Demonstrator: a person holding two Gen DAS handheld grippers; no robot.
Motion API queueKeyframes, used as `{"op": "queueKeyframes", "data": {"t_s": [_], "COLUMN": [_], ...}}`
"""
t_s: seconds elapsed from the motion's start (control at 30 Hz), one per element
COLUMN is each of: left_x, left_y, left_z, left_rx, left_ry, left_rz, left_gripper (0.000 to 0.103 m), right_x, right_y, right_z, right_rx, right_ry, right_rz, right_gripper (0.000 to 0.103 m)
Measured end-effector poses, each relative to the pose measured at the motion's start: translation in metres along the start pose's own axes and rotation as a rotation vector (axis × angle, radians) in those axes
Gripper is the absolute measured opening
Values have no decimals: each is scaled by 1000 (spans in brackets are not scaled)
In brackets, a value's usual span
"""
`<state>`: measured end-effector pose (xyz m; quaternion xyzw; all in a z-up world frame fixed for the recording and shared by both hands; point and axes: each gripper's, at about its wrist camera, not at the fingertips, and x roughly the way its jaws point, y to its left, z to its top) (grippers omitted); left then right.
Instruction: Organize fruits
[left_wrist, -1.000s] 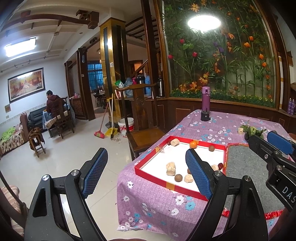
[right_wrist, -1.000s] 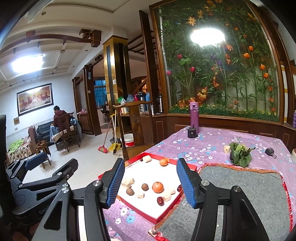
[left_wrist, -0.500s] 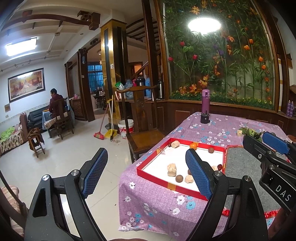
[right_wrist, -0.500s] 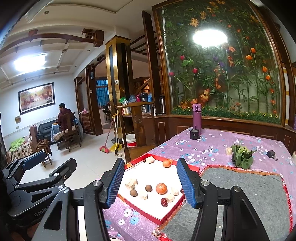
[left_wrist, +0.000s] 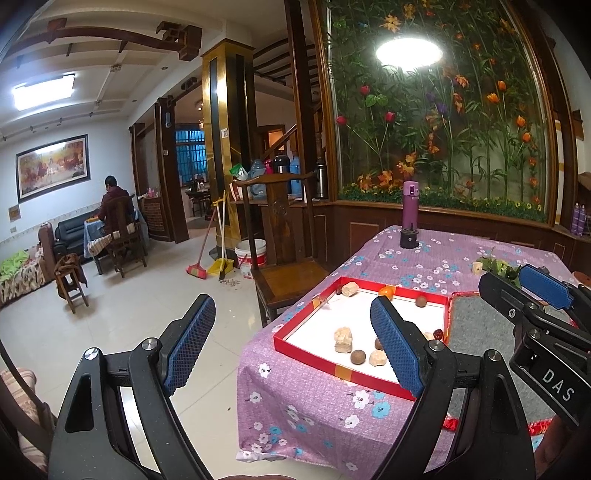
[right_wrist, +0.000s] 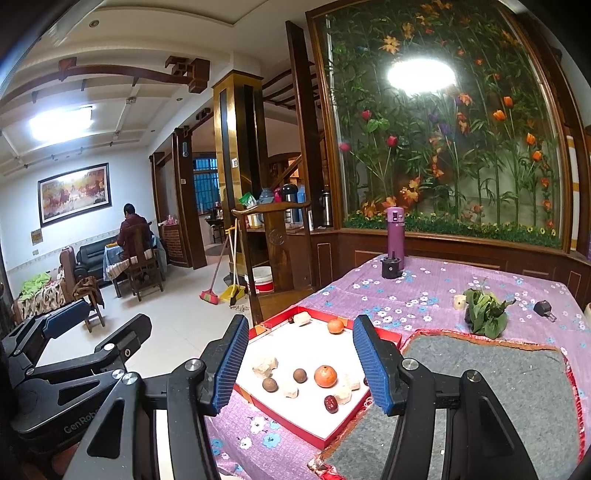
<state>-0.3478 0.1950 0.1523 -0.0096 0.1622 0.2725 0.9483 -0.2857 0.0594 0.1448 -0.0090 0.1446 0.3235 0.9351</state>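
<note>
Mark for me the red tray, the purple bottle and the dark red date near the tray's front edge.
red tray (right_wrist: 295, 424): right wrist view, on its near red rim.
purple bottle (right_wrist: 395, 236): right wrist view, mid-body.
dark red date (right_wrist: 330, 403): right wrist view, its centre.

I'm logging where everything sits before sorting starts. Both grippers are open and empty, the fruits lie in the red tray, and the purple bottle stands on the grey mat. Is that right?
Not quite. The purple bottle stands on the floral tablecloth at the table's far end, not on the grey mat, as the right wrist view shows. The rest holds: left gripper and right gripper are open and empty, and the fruits lie in the red tray.
</note>
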Motion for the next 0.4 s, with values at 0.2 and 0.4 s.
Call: {"op": "queueKeyframes", "data": {"t_s": [0.2,0.4], "left_x": [0,2], "left_y": [0,-1], "left_z": [0,-1], "left_rx": [0,-4], "left_ry": [0,-11], "left_rz": [-3,-4], "left_gripper": [87,87], "right_x": [2,7], "right_y": [0,1], "right_z": [-1,-6], "right_rx": [-1,-3], "right_ry": [2,14], "right_rz": [0,4], "right_gripper": [57,57]}}
